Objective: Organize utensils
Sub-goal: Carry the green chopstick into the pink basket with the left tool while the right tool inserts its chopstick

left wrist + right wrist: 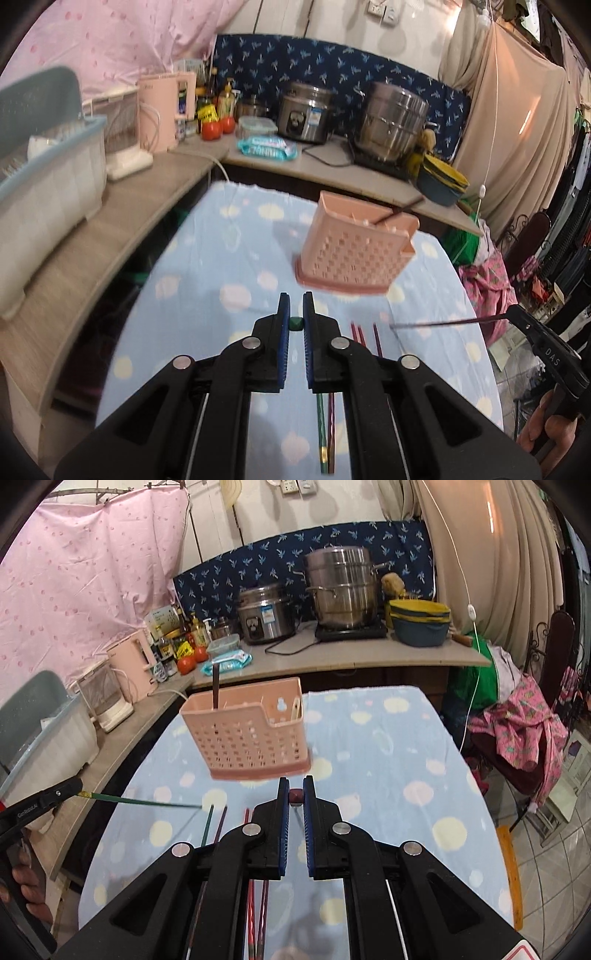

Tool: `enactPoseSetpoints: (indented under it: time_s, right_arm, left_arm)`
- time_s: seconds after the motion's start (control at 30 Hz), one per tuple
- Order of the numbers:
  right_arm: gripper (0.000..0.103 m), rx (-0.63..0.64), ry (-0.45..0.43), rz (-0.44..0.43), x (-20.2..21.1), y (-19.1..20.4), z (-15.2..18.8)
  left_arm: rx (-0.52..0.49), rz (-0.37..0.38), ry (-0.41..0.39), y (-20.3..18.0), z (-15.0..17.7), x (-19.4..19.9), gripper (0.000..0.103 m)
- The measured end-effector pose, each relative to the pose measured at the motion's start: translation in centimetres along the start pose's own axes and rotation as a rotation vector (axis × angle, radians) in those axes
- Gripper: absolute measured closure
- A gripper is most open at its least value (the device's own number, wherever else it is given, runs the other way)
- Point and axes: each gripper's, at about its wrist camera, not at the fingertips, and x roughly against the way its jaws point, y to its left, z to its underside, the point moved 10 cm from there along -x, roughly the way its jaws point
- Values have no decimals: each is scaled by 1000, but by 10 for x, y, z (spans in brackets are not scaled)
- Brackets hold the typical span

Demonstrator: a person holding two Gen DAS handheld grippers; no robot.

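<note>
Right now each gripper pinches one chopstick. The left gripper [296, 308] has its blue pads pressed on a green chopstick [296, 322], seen end-on between them; the right wrist view shows the same stick [140, 801] jutting sideways from that gripper [79, 788], clear of the cloth. The right gripper [296, 790] is clamped likewise on a dark red chopstick [296, 796], which the left wrist view shows as a thin dark rod [450, 323] reaching out over the table.

So the step in hand is carrying: one stick per hand, both off the blue spotted tablecloth [207, 258] and short of the holder. Next, I judge, each stick must be tipped upright and its lower end steered over the open top of the pink utensil basket [255, 734]; the opening is narrow and the basket light, so a sideways knock could shove or tip it.

Counting outward: two held chopsticks; on the cloth just beyond the grippers, about four or five loose chopsticks [214, 821], partly hidden by the gripper bodies, so the count is uncertain; one basket further on, with one dark utensil [215, 686] standing in it and something pale at its other end.
</note>
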Motion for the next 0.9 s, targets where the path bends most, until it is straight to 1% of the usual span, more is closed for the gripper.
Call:
enactPoseSetpoints:
  time_s: [0.33, 0.43, 0.5, 0.73, 0.9]
  right_arm:
    - [96, -24, -62, -20, -8, -2, -54]
    - [96, -20, -79, -23, -10, 1, -69]
    - [96, -28, -92, -40, -10, 3, -80]
    - [96, -17, -182, -44, -8, 11, -144]
    - [96, -5, -238, -37, -12, 16, -187]
  left_arm:
    - [-2, -1, -77, -2, -61, -4, 97]
    - [-4, 10, -101, -6, -80, -1, 96]
    - [-11, 20, -122, -11, -95, 3, 96]
    - [-35, 59, -232, -37, -158, 21, 96]
    - [-38, 81, -285, -51, -196, 19, 96]
